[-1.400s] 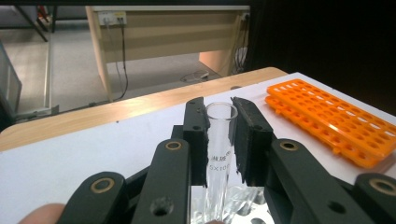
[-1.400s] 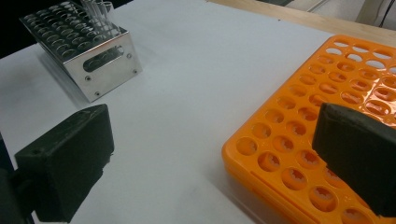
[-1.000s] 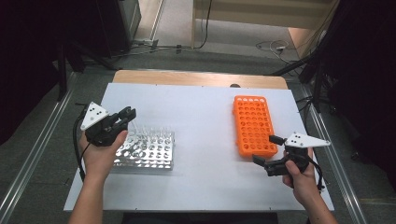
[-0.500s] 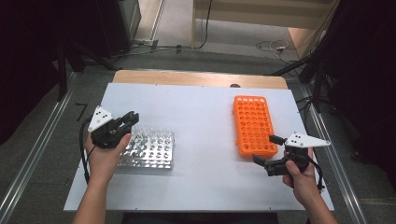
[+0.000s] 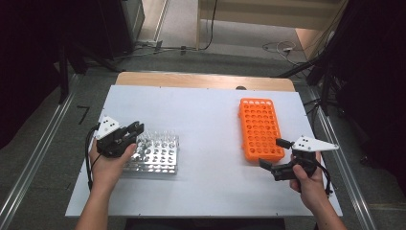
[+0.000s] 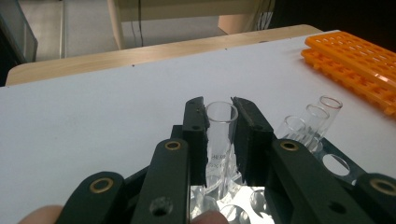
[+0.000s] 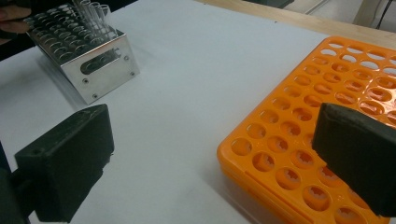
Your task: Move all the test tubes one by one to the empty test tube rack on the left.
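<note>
In the high view, the left gripper (image 5: 135, 129) sat over the near-left corner of the metal tube rack (image 5: 155, 154), while the right gripper (image 5: 274, 154) waited by the near end of the orange rack (image 5: 259, 128), well apart across the white table (image 5: 210, 110). A tilted pull could have tipped or dragged the light metal rack. In the left gripper view, the jaws were clamped on 1 glass test tube (image 6: 219, 133), seated in its hole, with 3 more tubes (image 6: 314, 120) just beside; too hard a squeeze might have cracked the glass, and a sideways lift could have jammed it or knocked its neighbours. In the right gripper view, the right gripper (image 7: 212, 158) stood wide with nothing between its jaws, beside the orange rack (image 7: 299, 140); a slippery tube could have slid out in transit.
</note>
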Demonstrator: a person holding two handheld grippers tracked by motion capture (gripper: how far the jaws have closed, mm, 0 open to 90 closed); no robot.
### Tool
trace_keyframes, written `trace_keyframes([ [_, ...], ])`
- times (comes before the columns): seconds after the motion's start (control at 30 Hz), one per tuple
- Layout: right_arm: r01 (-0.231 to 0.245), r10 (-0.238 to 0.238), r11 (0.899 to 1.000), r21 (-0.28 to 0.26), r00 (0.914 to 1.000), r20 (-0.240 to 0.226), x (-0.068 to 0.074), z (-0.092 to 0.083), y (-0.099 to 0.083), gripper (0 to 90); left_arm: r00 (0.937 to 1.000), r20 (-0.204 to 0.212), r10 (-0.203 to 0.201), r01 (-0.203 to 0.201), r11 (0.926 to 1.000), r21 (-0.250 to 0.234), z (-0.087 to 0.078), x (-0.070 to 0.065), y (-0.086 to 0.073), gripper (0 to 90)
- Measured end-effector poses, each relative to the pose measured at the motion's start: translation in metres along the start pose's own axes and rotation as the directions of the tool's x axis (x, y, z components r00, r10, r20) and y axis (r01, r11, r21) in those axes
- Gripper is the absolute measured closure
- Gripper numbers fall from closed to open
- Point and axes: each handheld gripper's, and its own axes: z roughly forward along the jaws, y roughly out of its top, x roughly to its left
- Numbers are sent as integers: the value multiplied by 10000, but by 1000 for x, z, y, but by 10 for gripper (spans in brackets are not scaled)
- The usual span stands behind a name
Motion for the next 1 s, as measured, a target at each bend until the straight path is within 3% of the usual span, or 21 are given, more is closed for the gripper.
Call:
trace_keyframes([
  [0.27,6,-6,10000,22,10000,12,0,1,0,0,9997,-16,261,-260,9985,479,4,-4,-1,753],
  [0.7,17,-17,10000,24,10000,-1,-1,1,-1,0,10000,4,-55,55,9951,984,6,-5,-1,735],
  [0.9,-19,19,10000,28,10000,55,-1,2,-1,0,9996,-4,-268,267,9945,1015,5,-3,0,693],
  [1.0,-25,25,10000,26,10000,59,-2,1,-2,0,9993,-79,-353,359,9943,1004,3,-3,1,605],
])
